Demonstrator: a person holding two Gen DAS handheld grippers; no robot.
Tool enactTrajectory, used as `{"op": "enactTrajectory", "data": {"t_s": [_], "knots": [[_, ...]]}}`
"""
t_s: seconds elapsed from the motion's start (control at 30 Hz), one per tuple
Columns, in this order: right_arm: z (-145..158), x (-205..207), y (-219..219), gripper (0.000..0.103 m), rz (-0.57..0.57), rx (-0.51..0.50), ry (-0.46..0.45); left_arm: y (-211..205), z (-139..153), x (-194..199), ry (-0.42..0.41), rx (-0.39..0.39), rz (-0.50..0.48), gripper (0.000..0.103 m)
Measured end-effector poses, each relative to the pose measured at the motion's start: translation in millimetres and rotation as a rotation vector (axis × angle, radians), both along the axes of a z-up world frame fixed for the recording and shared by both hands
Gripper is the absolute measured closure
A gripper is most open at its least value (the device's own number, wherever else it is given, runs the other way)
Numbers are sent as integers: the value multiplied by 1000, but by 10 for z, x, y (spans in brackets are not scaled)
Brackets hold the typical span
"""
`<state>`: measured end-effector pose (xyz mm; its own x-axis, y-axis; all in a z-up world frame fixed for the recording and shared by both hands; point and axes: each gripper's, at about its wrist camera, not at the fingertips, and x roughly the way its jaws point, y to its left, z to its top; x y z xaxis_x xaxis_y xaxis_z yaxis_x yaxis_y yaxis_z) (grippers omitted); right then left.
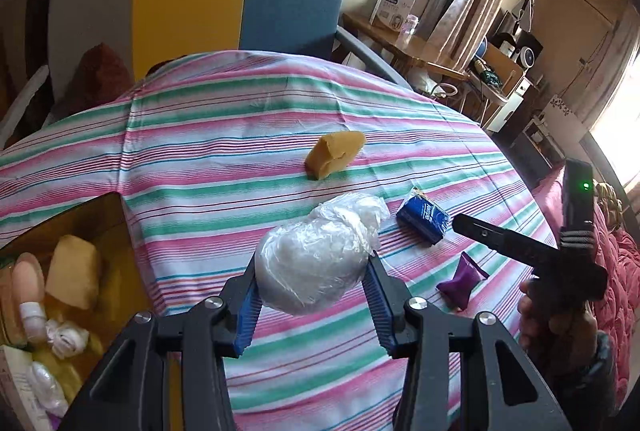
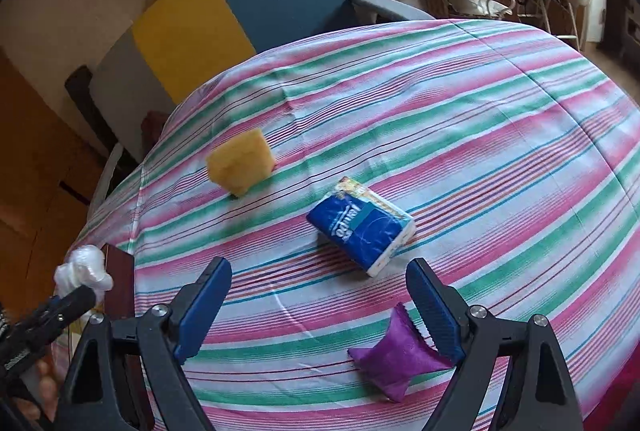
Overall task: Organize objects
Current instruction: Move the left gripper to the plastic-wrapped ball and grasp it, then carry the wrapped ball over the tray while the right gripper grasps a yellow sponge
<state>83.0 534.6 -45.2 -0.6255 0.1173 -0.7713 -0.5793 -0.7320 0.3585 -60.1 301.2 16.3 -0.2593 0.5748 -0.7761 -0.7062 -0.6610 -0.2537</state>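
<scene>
The tissue pack (image 2: pixel 360 225) lies on the table (image 2: pixel 500 119) between sponge (image 2: pixel 241 161) and pouch (image 2: pixel 394 359).

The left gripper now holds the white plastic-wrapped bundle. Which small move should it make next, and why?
Probably swing the left gripper, shut on the plastic-wrapped bundle, leftward over the brown box and release. The box already holds similar wrapped bundles and a sponge.

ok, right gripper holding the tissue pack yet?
No. The right gripper stands open and empty above the cloth, and the blue tissue pack lies on the table beyond its fingertips, untouched.
</scene>
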Motion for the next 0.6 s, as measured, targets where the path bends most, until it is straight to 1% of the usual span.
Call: {"op": "enactTrajectory", "data": {"t_s": [0.13,0.27,0.43,0.6], "knots": [[102,-243,-170,13,93,42,-4,-507,147,52,28,30,24,56],[171,-686,-230,10,157,117,-33,-959,165,57,44,36,65,56],[43,-1283,-131,10,180,159,-105,-1554,91,-12,32,38,156,56],[-180,-1721,3,8,197,134,-172,-2115,-42,-74,-8,40,276,56]]}}
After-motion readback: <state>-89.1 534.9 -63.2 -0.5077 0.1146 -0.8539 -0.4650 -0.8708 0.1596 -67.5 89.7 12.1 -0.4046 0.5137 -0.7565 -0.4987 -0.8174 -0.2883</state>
